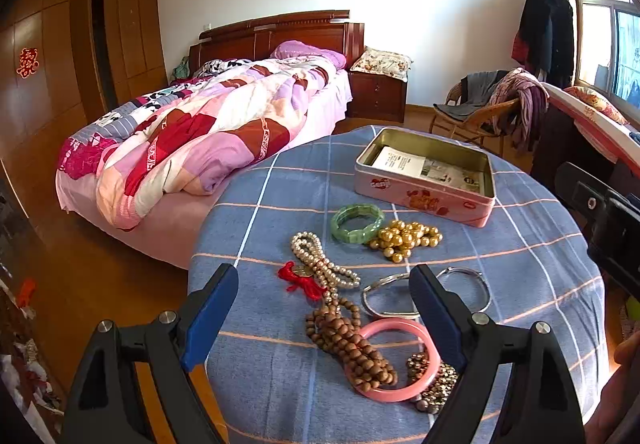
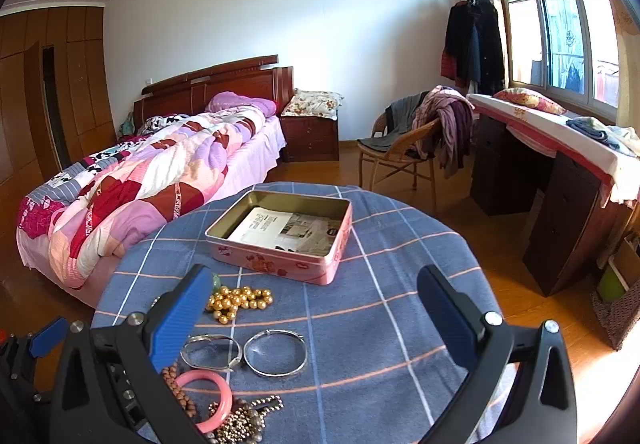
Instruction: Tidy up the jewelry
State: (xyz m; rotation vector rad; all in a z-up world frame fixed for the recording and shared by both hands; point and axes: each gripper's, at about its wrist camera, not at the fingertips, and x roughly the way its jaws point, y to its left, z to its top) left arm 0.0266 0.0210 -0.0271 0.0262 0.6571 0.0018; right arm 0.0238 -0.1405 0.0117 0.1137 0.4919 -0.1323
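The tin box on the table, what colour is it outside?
Pink tin box, with red pictures; right wrist view shows it best.

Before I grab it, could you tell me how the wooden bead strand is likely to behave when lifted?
The wooden bead strand lies in a loose heap, so it will probably dangle limply. It drapes over the pink bangle, so lifting may drag that. Round beads could slip between pads.

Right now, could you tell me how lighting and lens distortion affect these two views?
Left wrist view: strong fisheye bending, dark vignette corners; the window is blown out, yet the jewelry, such as the pink bangle, stays sharp. Right wrist view: same barrel curve at the table edge, sunlight glare on the floor at lower right, and the tin evenly lit.
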